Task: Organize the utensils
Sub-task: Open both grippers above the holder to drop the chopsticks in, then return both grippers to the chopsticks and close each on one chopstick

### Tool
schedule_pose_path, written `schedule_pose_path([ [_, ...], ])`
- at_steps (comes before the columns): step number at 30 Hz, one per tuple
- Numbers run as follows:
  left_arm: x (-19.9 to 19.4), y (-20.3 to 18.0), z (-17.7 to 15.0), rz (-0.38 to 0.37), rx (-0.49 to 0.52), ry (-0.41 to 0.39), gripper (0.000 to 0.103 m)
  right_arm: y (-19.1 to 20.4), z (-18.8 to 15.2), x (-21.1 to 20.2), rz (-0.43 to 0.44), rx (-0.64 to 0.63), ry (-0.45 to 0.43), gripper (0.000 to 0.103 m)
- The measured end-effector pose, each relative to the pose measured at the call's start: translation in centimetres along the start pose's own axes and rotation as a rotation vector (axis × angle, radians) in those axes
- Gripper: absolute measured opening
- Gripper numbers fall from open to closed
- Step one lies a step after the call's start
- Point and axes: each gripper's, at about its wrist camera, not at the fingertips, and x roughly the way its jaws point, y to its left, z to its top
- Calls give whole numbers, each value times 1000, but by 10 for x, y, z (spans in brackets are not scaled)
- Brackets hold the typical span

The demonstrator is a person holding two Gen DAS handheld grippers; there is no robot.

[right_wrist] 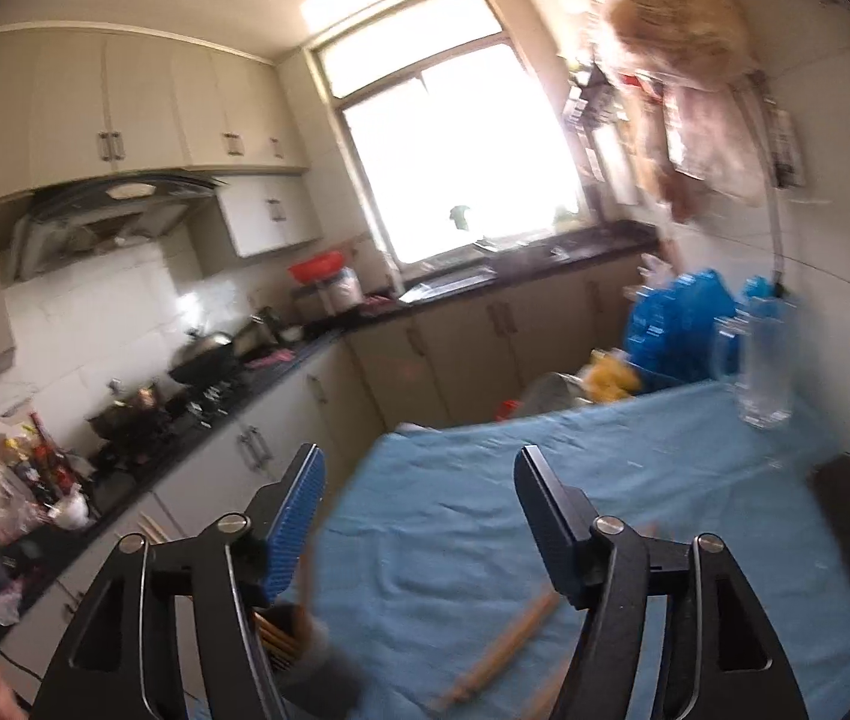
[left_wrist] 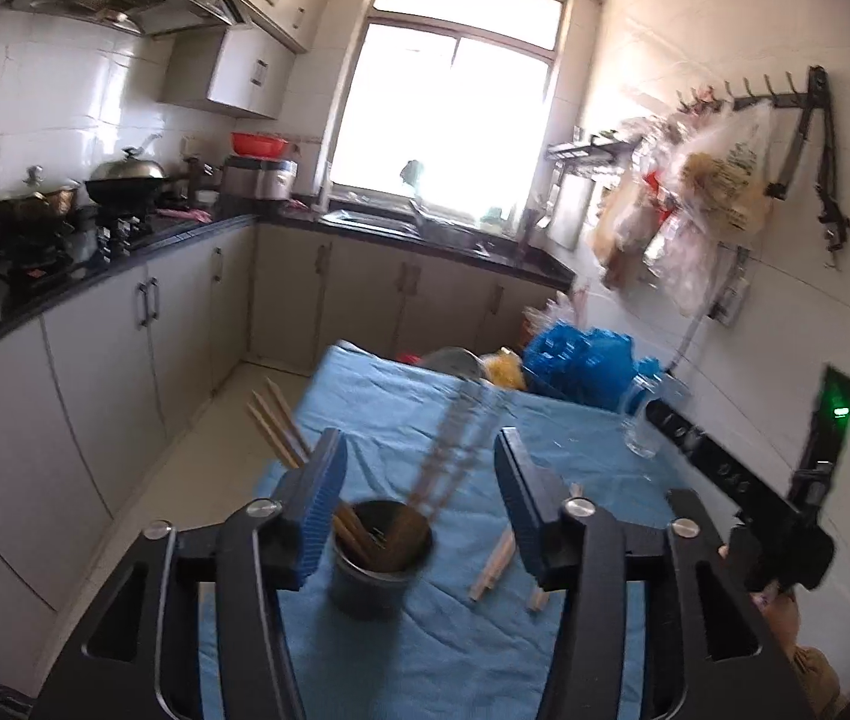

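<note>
A dark cup [left_wrist: 380, 558] full of chopsticks [left_wrist: 365, 531] is seen on the blue-covered table [left_wrist: 425, 648]. More chopsticks [left_wrist: 494, 564] are laid flat just right of the cup. The jaws of the left gripper [left_wrist: 419, 456] and the right gripper [right_wrist: 419, 468] are spread, and nothing is pinched.

One dark holder [left_wrist: 380, 564], one blue cloth [left_wrist: 425, 630], one clear glass [left_wrist: 644, 420], chopsticks [left_wrist: 494, 561] too blurred to count.

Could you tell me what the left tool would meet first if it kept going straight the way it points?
Probably the chopstick holder, which stands just ahead between the open left tool's fingers; depth is hard to judge.
</note>
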Motion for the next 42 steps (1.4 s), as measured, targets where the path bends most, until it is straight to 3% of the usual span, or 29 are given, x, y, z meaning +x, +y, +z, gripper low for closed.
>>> schedule_pose_path([
  [6,38,-48,-44,-87,71,158,51,-86,-39,6,-141,41,222,75],
  [12,80,-78,-88,-118,103,319,51,-140,-86,33,-136,96,448,73],
  [15,87,-82,-102,-113,112,346,51,-149,-97,55,-113,83,519,55],
  [17,94,-83,-110,-101,118,367,51,-150,-100,73,-109,73,556,37],
  [18,97,-83,-113,-95,122,376,51,-151,-100,85,-106,78,576,35],
  [24,113,-75,-120,-79,132,402,51,-147,-102,132,-119,96,626,29],
  [33,132,-63,-127,-94,99,442,51,-133,-99,142,-268,-56,654,24],
  [42,142,-83,-125,-111,125,463,51,-126,-96,151,-332,-138,686,17],
])
